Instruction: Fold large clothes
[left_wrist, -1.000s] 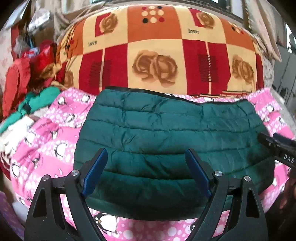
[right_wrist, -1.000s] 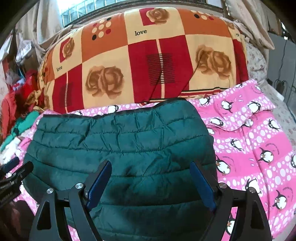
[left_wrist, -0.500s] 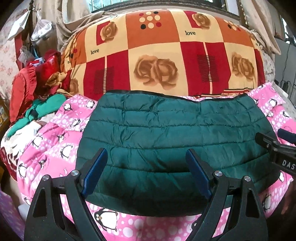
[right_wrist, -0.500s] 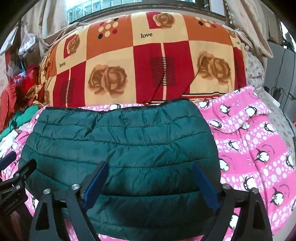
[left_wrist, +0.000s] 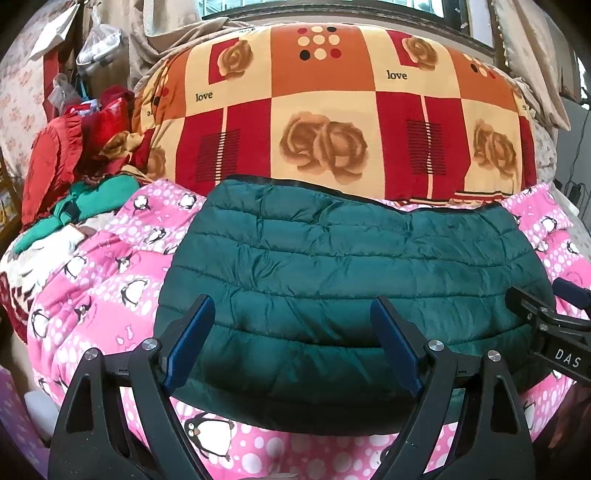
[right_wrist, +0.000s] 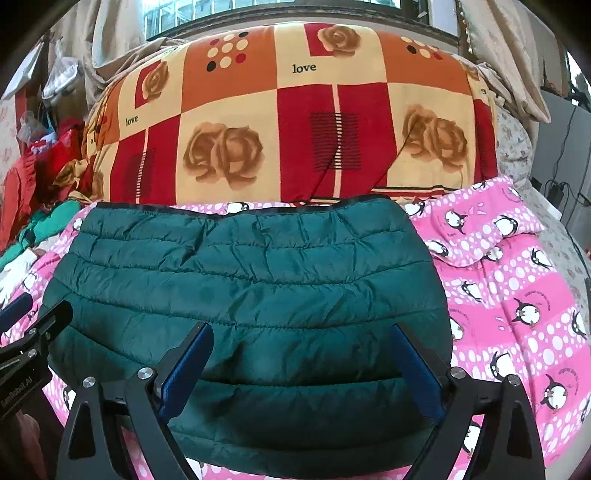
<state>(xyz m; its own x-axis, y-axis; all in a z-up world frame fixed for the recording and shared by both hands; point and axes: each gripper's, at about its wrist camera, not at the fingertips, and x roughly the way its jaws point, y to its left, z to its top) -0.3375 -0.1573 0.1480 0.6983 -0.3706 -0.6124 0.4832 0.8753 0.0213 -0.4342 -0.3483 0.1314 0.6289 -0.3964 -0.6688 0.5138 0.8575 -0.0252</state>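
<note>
A dark green quilted puffer jacket (left_wrist: 332, 266) lies folded into a wide flat bundle on the pink penguin blanket (left_wrist: 110, 280); it also shows in the right wrist view (right_wrist: 251, 280). My left gripper (left_wrist: 293, 332) is open and empty, held above the jacket's near left part. My right gripper (right_wrist: 299, 354) is open and empty, above the jacket's near right part. The right gripper's tip also shows at the right edge of the left wrist view (left_wrist: 546, 317). The left gripper's tip shows at the left edge of the right wrist view (right_wrist: 33, 328).
A large red, orange and cream rose-patterned quilt (left_wrist: 332, 122) is piled behind the jacket. Red and green clothes (left_wrist: 74, 162) are heaped at the left. The pink blanket (right_wrist: 517, 288) extends to the right. Curtains and a window are at the back.
Both grippers have pulled back and up from the jacket, so more of the bed and quilt shows. Both stay open. The jacket has not moved.
</note>
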